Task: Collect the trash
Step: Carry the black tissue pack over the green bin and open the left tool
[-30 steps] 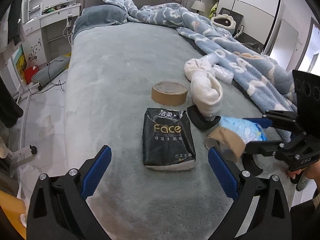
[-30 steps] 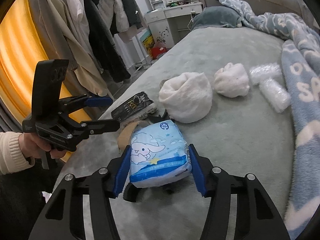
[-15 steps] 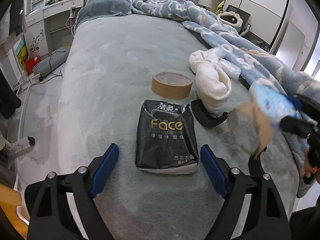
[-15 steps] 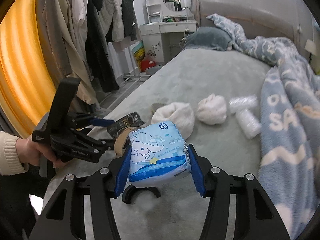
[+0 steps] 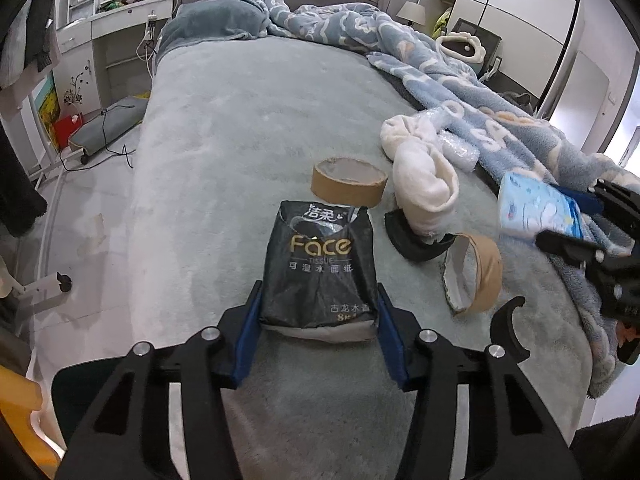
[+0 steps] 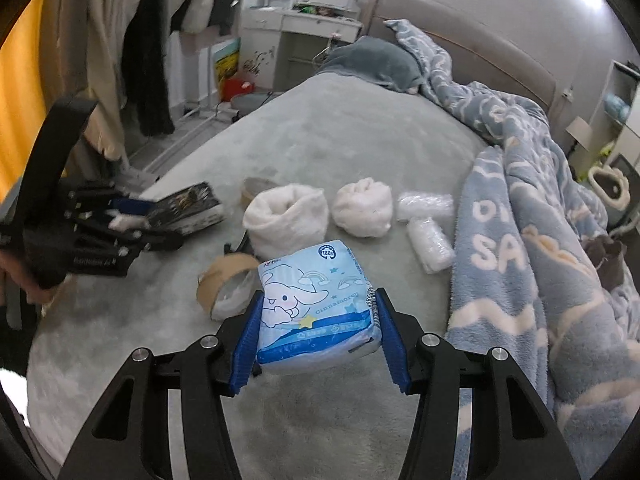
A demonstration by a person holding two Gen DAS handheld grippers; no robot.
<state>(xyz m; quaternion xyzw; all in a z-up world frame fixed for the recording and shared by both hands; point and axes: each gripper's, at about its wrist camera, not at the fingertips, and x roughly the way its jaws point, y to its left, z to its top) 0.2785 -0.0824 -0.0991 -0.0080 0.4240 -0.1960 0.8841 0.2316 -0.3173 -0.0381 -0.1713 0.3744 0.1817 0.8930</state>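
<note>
Left hand-held gripper (image 5: 319, 322) jaws closing around the one black Face tissue pack (image 5: 320, 264), which lies on the bed (image 5: 240, 120); pads at its sides. Right hand-held gripper (image 6: 319, 336) clamps the one blue Cinnamoroll tissue pack (image 6: 316, 308), lifted clear. Beyond: 2 cardboard tape cores (image 5: 474, 274), 2 rolled white socks (image 6: 286, 218), 2 bubble-wrap rolls (image 6: 430, 244), 1 blue blanket (image 6: 540, 240).

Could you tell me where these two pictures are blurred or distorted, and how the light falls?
Left wrist view: fisheye bends the room's edges; the black tissue pack is sharp, while the right gripper with its blue pack is motion-blurred. Right wrist view: the blue pack is crisp, the left gripper is smeared, an orange glow fills the left edge, and light on the bed is soft.
</note>
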